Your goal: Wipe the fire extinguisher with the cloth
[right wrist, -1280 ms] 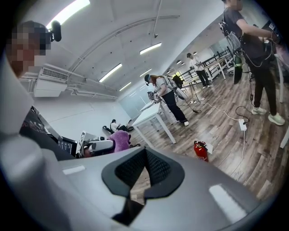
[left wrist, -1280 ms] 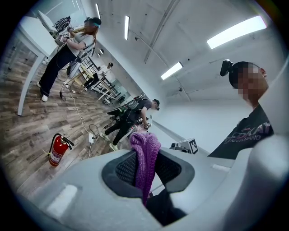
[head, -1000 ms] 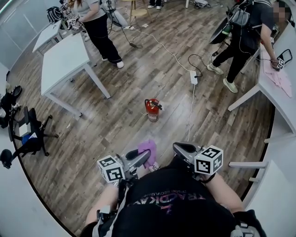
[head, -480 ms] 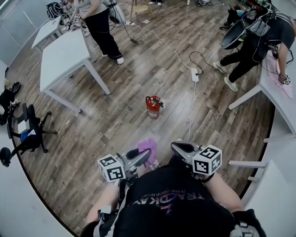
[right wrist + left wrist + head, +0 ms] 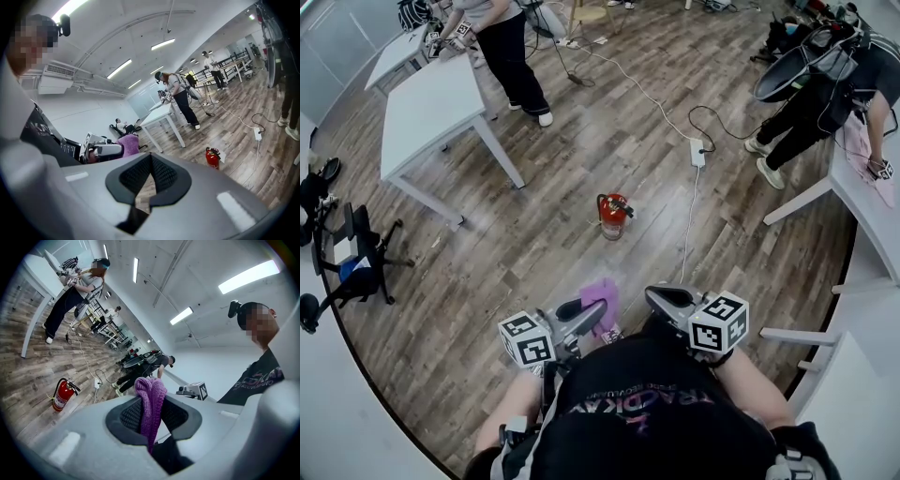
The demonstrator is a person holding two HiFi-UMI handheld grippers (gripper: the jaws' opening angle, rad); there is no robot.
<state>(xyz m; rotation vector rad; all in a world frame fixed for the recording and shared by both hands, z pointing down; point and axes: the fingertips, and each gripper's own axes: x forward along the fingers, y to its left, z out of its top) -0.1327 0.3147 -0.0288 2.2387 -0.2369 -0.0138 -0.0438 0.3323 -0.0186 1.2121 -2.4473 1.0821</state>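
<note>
My left gripper (image 5: 592, 317) is clamped on the purple cloth (image 5: 151, 401). Its jaws stand only a little apart, the knit is bunched between the pads, and a tail of it hangs down behind them. My right gripper (image 5: 658, 300) has its 2 jaws closed tip to tip on nothing (only floorboards show through the gap behind the tips). The red fire extinguisher (image 5: 612, 217) stands upright on the wooden floor (image 5: 581, 141), well ahead of both grippers and touched by neither. A white power strip (image 5: 697, 153) lies beyond it, to its right.
</note>
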